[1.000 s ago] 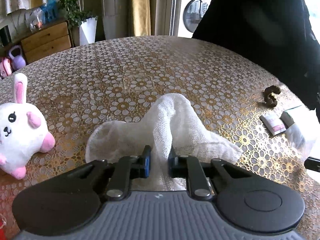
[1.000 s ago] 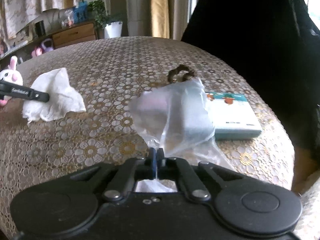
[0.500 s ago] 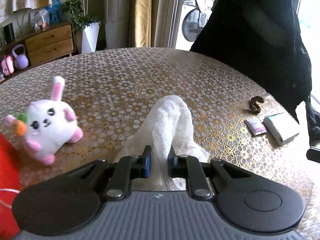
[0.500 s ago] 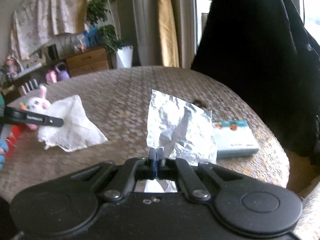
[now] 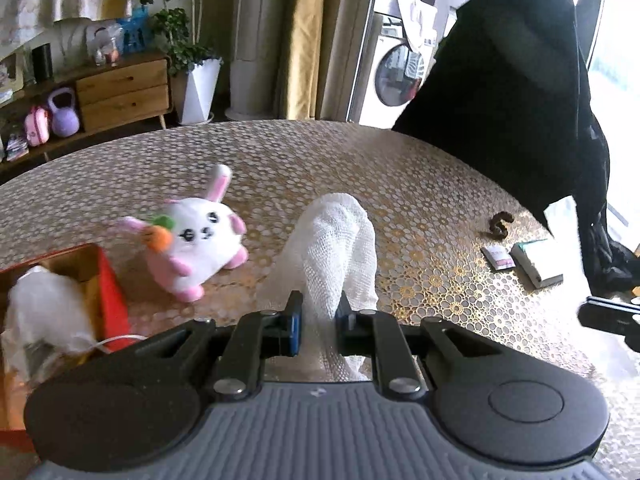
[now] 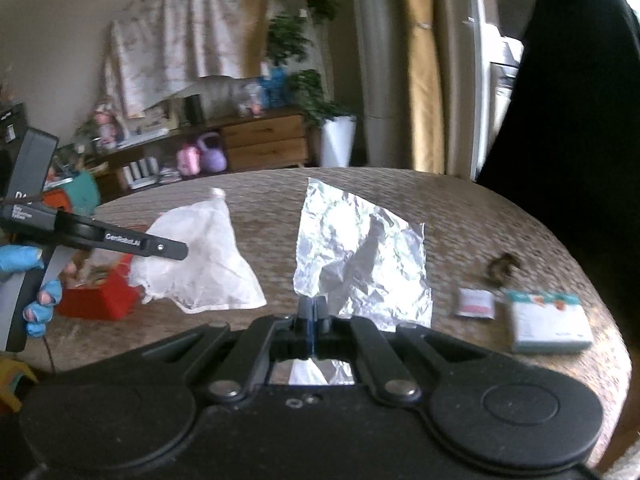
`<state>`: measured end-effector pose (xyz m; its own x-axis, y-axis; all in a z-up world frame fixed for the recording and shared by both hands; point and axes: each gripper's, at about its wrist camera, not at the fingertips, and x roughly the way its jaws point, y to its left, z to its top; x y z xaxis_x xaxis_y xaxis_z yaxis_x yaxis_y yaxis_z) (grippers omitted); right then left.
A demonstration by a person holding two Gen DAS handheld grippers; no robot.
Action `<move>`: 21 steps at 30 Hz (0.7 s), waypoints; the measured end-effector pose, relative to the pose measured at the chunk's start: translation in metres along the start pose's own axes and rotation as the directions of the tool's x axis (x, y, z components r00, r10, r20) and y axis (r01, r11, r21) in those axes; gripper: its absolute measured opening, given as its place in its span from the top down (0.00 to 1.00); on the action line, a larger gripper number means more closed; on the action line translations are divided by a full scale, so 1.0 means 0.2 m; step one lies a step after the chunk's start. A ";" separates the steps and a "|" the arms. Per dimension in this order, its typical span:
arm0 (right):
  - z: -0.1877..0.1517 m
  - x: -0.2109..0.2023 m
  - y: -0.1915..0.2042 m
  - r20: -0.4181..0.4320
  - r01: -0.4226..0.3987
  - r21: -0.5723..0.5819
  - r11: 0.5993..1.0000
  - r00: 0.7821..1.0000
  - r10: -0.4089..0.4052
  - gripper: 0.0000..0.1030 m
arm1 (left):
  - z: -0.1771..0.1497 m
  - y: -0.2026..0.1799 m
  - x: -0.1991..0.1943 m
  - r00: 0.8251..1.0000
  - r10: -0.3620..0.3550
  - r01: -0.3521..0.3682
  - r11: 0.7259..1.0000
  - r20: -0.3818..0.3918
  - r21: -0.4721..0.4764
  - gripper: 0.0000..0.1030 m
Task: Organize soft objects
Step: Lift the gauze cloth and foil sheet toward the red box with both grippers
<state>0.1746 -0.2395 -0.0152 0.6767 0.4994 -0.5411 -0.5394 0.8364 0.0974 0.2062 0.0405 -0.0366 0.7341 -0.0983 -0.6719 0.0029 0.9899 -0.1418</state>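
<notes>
Holding: left claw, narrowed onto a bunched fold of the white mesh cloth. The cloth hangs forward from the pads and is lifted over the tabletop; whether its lower edge touches cannot be told.

Holding: right claw, pinched almost flat on one lower corner of the foil sheet, which stands up ahead of it, crumpled, above the tabletop.

Container: red box, at the left edge of the left view, with something white and fluffy already inside. It lies to the left of the cloth, near the left claw; from the right view it sits beyond the cloth, on the far side from the foil.

Loose item: plush rabbit, lying tilted on the tabletop between box and cloth, apart from both.

Judgement: if the box is the collecting place, the left claw is the nearer one and must carry the cloth leftward, clearing the rabbit; the foil has to cross farther.

Other: tissue pack, small packet and a dark hair tie on the right side.
</notes>
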 end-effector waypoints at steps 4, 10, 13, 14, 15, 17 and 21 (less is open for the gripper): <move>0.05 0.00 0.11 -0.002 -0.036 -0.036 0.999 0.999 0.036 1.00 | -0.01 0.07 -0.11 1.000 0.013 -0.013 1.000 0.017 -0.002 0.85; 0.12 -0.01 0.28 0.009 -0.079 -0.088 0.993 0.997 0.080 1.00 | -0.02 0.19 -0.26 0.999 0.036 -0.035 0.999 0.036 -0.013 0.85; 0.16 -0.01 0.35 0.018 -0.104 -0.101 0.989 0.994 0.106 1.00 | -0.03 0.25 -0.32 0.998 0.052 -0.051 0.999 0.043 -0.020 0.85; 0.17 -0.01 0.37 0.020 -0.114 -0.104 0.988 0.993 0.117 1.00 | -0.04 0.28 -0.35 0.997 0.057 -0.056 0.998 0.048 -0.023 0.85; 0.18 0.00 0.40 0.021 -0.124 -0.109 0.986 0.992 0.127 1.00 | -0.04 0.30 -0.36 0.997 0.061 -0.059 0.998 0.051 -0.026 0.85; 0.20 0.01 0.44 0.020 -0.144 -0.123 0.982 0.989 0.148 1.00 | -0.05 0.34 -0.41 0.996 0.069 -0.066 0.997 0.061 -0.038 0.85; 0.23 0.03 0.55 0.019 -0.179 -0.158 0.971 0.983 0.184 1.00 | -0.06 0.43 -0.48 0.994 0.084 -0.081 0.996 0.070 -0.049 0.85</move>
<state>0.1435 -0.1344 0.0313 0.5751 0.6490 -0.4980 -0.7242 0.6870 0.0591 0.1282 0.1335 0.0064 0.7776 -0.0073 -0.6287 -0.0896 0.9884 -0.1224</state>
